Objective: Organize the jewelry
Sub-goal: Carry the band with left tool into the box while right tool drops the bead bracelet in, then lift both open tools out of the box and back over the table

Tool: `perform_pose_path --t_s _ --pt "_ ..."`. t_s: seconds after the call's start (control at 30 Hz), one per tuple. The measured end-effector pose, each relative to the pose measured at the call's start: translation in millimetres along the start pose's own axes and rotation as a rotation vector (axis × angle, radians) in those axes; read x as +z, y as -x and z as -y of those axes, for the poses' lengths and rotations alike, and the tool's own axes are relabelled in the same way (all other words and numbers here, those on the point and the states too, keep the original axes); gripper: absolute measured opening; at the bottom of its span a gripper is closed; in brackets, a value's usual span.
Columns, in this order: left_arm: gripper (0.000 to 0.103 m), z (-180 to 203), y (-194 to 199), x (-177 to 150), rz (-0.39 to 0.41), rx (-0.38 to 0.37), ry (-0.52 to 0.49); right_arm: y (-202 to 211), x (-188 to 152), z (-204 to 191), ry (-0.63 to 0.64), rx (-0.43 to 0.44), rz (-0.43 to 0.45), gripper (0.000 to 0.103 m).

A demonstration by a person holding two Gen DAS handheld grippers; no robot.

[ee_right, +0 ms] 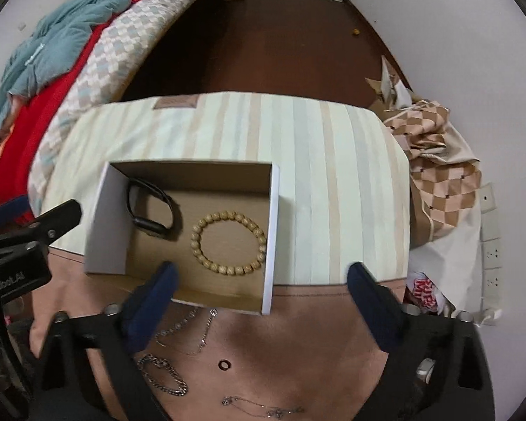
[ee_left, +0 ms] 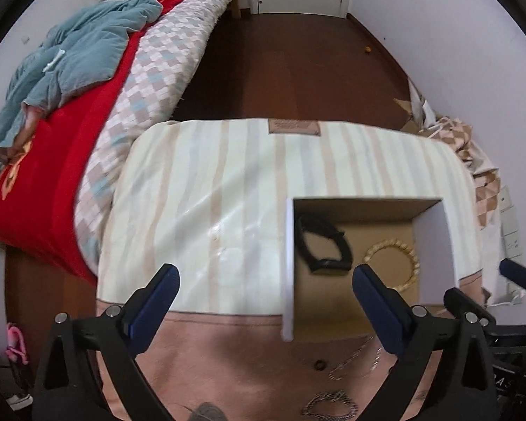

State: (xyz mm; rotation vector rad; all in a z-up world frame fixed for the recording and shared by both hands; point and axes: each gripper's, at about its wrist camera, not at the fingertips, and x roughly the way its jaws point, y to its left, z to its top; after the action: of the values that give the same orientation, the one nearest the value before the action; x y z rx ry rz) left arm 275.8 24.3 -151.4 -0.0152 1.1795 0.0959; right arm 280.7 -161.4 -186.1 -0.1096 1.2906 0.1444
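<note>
Currently both jaws stand released, empty — right gripper (ee_right: pixel 259 280) over the box (ee_right: pixel 273 224) holding bead bracelet (ee_right: pixel 228 236); loose chains (ee_right: pixel 179 333) lie nearer, beneath its left finger. Left gripper (ee_left: pixel 266 284) hangs beside.

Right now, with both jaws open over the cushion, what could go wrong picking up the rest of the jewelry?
1. The thin silver chains lie loose and close together on the soft pink cushion; open jaws may snag two at once or pinch fabric.
2. The small dark ring is tiny and could slip from the pads.
3. The box is light and sits right by the chains; a bump could shift it, along with the bead bracelet and the black band.
</note>
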Motion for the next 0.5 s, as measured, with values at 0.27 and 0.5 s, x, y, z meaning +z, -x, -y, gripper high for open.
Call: perform_pose_path --t_s 0.27,0.5 --pt "0.101 -2 13 -17 0.028 0.051 0.005 9 -17 -6 -0.012 -0.053 0.043 0.1" --pt "0.101 -5 50 -28 0.111 0.093 0.01 41 -27 -8 -0.028 -0.063 0.102 0.1"
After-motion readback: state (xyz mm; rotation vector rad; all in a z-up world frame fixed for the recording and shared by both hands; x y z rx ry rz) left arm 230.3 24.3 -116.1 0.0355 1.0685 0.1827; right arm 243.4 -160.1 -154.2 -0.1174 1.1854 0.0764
